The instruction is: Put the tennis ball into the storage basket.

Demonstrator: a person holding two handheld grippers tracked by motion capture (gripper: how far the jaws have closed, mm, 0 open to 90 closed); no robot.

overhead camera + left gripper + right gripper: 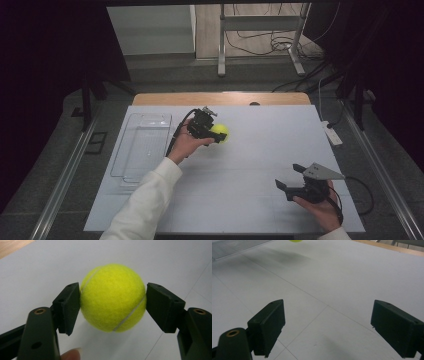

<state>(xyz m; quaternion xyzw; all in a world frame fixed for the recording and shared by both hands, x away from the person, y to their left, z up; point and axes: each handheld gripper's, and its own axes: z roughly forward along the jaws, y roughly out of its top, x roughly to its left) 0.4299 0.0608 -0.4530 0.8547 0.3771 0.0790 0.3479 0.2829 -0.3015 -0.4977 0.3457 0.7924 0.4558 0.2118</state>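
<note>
Right at the bottom of the high view, a white sleeve (145,200) is reaching up over the tabletop (250,150). At its end, the left tongs (216,134) are holding a yellow tennis ball (220,132). In the left gripper view the ball (113,297) is sitting right between the two black jaws, and both are pressing on its sides. A shadow is lying under the ball, so it looks lifted a little above the tabletop.

A clear plastic tray (142,147) is lying near the table's left edge, just left of the hand that is holding the ball. So the ball probably needs to go left to get into the tray, and the left hand is the near one for that.

The right tongs (290,176) are waiting far off at the bottom right, standing wide and holding nothing.
</note>
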